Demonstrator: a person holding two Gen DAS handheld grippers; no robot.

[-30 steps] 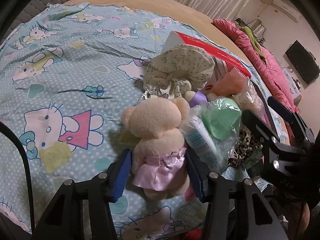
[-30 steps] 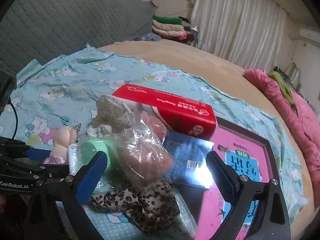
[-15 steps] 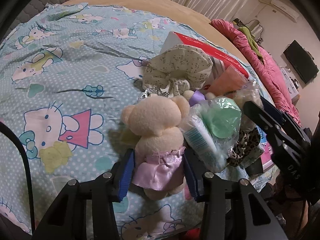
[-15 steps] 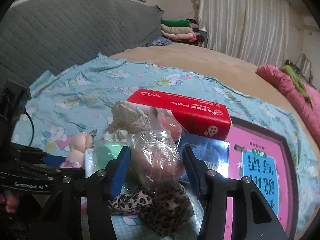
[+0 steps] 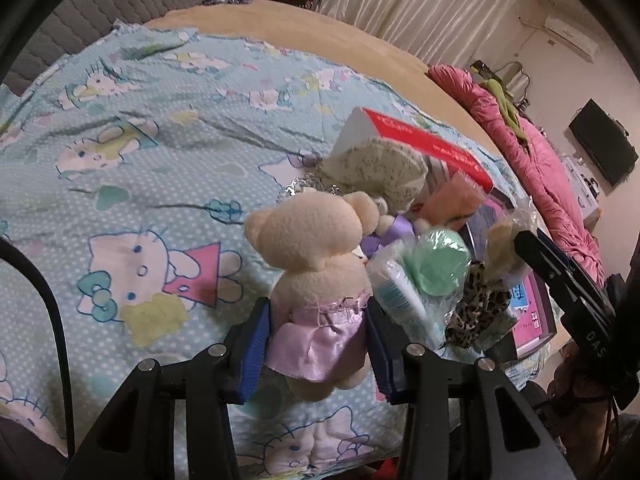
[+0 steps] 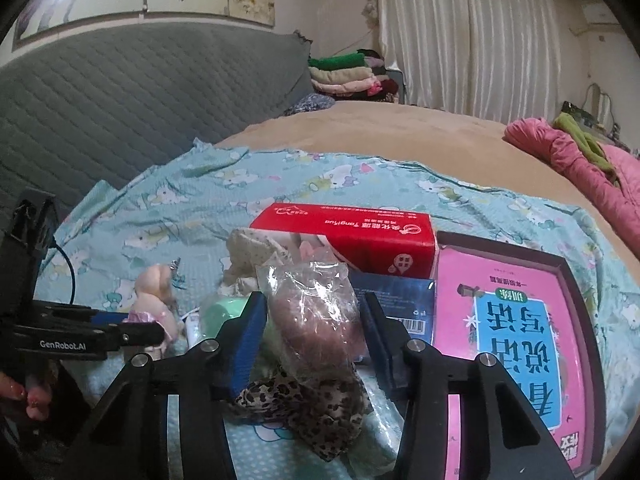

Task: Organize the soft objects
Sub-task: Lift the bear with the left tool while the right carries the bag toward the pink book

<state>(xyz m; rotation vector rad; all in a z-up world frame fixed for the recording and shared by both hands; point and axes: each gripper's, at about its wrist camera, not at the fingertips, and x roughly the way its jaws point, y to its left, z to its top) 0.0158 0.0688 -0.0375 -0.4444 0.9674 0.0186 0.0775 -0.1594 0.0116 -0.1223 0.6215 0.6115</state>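
Closing in on both sides at once, the two grippers now each have a soft thing between their blue pads. The left gripper (image 5: 318, 340) is clamped on the teddy bear (image 5: 316, 280) at its waist, the pads pressing into the lilac dress, and the bear, which lay flat on the sheet a second ago, now looks tipped up and a little raised off the blue cartoon sheet (image 5: 160, 160), though the fisheye view makes it hard to be sure it is fully clear. The right gripper (image 6: 314, 328), which stood wide open around the pile a second ago, has drawn its jaws in and is closing them on the clear bag (image 6: 314, 312) with something brownish-pink inside; the pads sit against the crinkled plastic on both sides, so the bag appears gripped. The bag is at the front of the pile, on top of the leopard-print cloth (image 6: 304, 408) and just in front of the red box (image 6: 352, 240) and a dark blue packet (image 6: 404, 308). Beside it lie a green lump in plastic (image 5: 440, 266), a floral pouch (image 5: 380, 172) and, to the right, a pink book (image 6: 516, 340). With both grips made, the picking step seems done for these two items, and what is left is to lift them clear of the heap and carry them to wherever the soft things are being gathered. The loose bag could slip or drag the leopard cloth with it, so a slow lift seems wise.
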